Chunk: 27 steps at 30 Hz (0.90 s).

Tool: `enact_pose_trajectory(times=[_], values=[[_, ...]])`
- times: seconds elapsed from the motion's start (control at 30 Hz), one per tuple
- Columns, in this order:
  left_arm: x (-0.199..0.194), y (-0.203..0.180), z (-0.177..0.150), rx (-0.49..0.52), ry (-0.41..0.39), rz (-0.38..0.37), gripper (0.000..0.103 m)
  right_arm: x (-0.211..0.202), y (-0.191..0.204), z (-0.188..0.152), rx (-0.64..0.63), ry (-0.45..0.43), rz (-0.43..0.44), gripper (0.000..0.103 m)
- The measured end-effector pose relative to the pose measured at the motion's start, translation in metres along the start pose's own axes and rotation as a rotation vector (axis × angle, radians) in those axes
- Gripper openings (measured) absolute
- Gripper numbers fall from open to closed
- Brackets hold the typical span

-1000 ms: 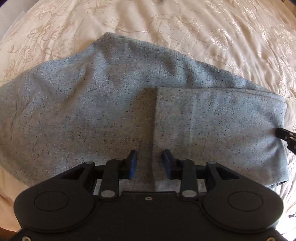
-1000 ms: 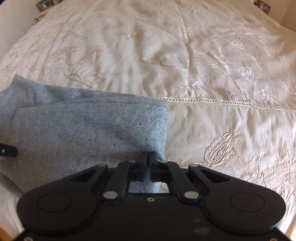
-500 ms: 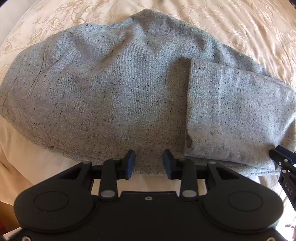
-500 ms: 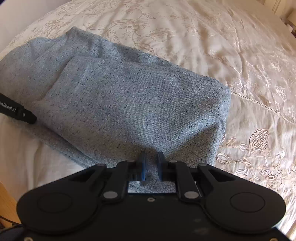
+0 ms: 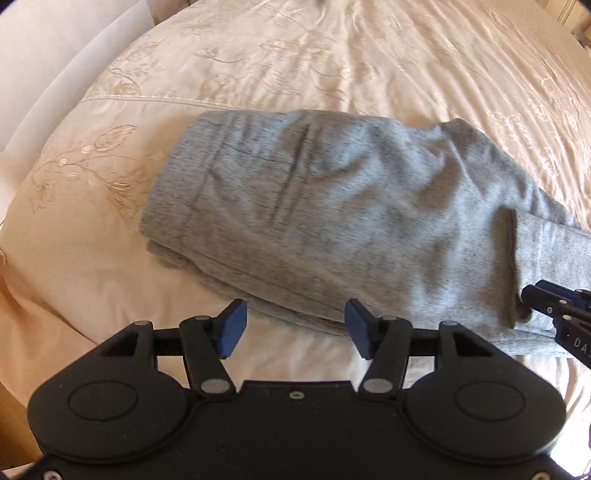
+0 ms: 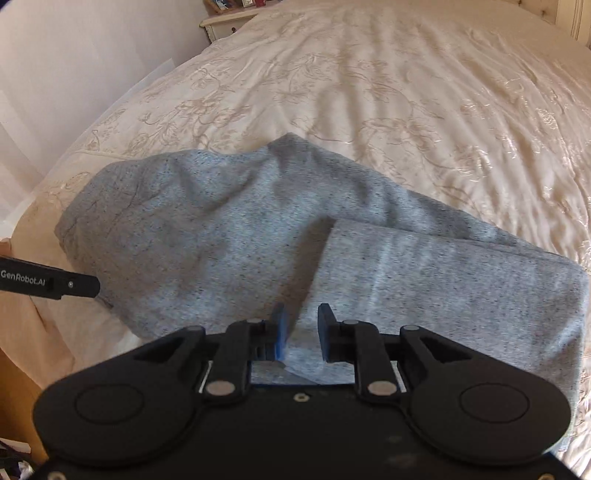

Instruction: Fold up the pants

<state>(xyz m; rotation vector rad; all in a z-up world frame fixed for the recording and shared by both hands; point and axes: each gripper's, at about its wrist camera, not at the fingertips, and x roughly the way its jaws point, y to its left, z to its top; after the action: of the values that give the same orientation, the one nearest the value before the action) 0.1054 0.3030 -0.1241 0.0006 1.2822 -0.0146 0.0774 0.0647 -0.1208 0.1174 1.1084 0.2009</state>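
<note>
Grey pants (image 5: 332, 206) lay folded on a cream embroidered bedspread (image 5: 332, 55), filling the middle of the left wrist frame, with the folded-over leg part at the right edge. Left gripper (image 5: 291, 326) sat at bottom centre, jaws wide and opening, blue pads (image 5: 232, 328) clear of the cloth, the pants' near edge showing in the gap. The right gripper's tip poked in at the far right, by the pants' edge.

In the right wrist view the pants (image 6: 258, 240) crossed mid-frame. Right gripper (image 6: 301, 330) at bottom centre, jaws narrow but opening, grey cloth between the pads, no pinch visible. The left gripper's black finger (image 6: 48, 282) entered at the left edge. A bedside table (image 6: 225, 22) was at the upper left.
</note>
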Motion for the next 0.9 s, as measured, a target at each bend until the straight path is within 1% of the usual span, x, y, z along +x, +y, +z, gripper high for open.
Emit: enact_pose_trajectory(times=[0.1,0.17,0.27,0.33,0.47,0.53,0.6,0.7,0.8,0.9], values=[[0.011,0.026,0.006,-0.01,0.009,-0.01,0.065,0.015,0.034,-0.001,-0.025,0.031,-0.035,0.021],[0.016,0.041,0.007,-0.023,0.012,-0.023,0.065,0.027,0.046,-0.003,-0.013,0.058,-0.055,0.021],[0.022,0.061,0.007,-0.039,0.021,-0.047,0.065,0.049,0.058,-0.012,0.011,0.14,-0.091,0.021],[0.026,0.072,0.007,-0.055,0.019,-0.065,0.065,0.055,0.063,-0.017,0.013,0.13,-0.126,0.021],[0.027,0.093,0.013,-0.118,-0.012,-0.121,0.066,0.058,0.072,-0.018,0.004,0.134,-0.174,0.021],[0.028,0.102,0.017,-0.153,-0.031,-0.143,0.067,0.059,0.076,-0.017,-0.002,0.141,-0.189,0.021],[0.03,0.108,0.023,-0.189,-0.045,-0.158,0.071,0.065,0.079,-0.018,-0.015,0.146,-0.203,0.021],[0.035,0.115,0.03,-0.228,-0.065,-0.173,0.072,0.075,0.09,-0.02,-0.051,0.149,-0.226,0.021],[0.048,0.117,0.035,-0.234,-0.038,-0.165,0.077,0.077,0.096,-0.021,-0.063,0.151,-0.249,0.021],[0.069,0.117,0.036,-0.243,0.021,-0.181,0.078,0.08,0.097,-0.021,-0.059,0.151,-0.259,0.022]])
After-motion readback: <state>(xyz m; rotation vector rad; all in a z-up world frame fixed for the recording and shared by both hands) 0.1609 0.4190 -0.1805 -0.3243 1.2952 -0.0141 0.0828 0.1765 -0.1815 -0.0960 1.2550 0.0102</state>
